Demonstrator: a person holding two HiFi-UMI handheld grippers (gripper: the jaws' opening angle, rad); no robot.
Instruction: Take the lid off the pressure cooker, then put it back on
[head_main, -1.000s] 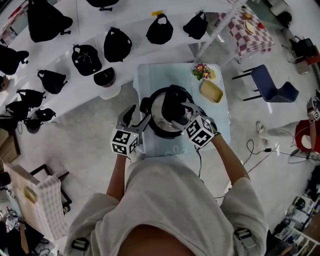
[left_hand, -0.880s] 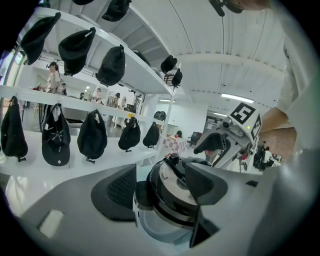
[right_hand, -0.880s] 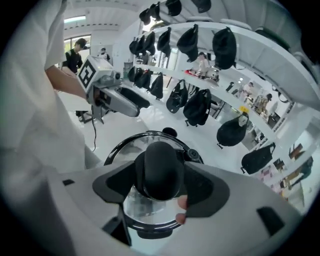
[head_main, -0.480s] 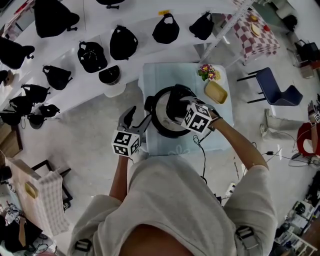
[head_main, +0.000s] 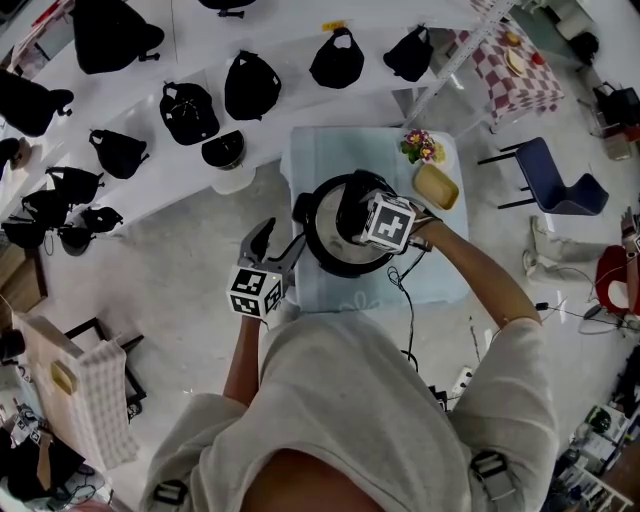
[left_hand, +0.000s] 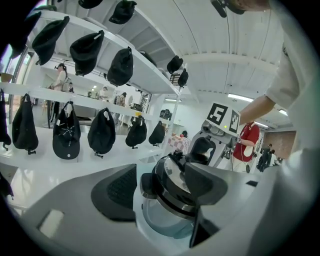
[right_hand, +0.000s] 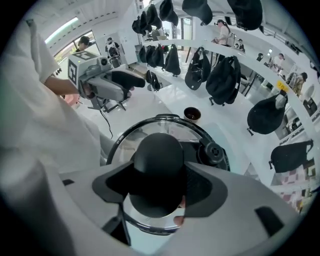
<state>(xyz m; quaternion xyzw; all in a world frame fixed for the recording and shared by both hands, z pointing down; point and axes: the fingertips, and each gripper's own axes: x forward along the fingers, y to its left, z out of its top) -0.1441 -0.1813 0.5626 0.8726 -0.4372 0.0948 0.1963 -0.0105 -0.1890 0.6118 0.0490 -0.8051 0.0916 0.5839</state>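
The right gripper (right_hand: 157, 185) is clamped on the black knob (right_hand: 157, 160) at the centre of the lid (right_hand: 150, 125), one jaw pad pressed to each side of it. Its marker cube stands over the pressure cooker (head_main: 322, 262) in the head view. The lid looks seated on the pot, its rim level with the steel band below.

The left gripper (left_hand: 160, 187) hangs with its jaws wide apart and nothing between them. It points at the cooker's near left side and touches nothing.

The cooker stands at the middle of a small table (head_main: 440, 270) under a pale blue cloth. A bunch of flowers (head_main: 418, 146) and a yellow tray (head_main: 436, 185) sit at the table's far right corner. Black caps (head_main: 250, 85) line the white shelves to the far left.

The step in hand appears to be the grip on the lid. With the lid down, these views alone do not settle whether it is about to come off or has just gone back on. If it is coming off, the next move likely calls for a twist to free the lock, then a straight lift clear of the rim. The open left gripper could close on the pot's side to steady it. If the lid is already back on, the right jaws need only part and draw away.
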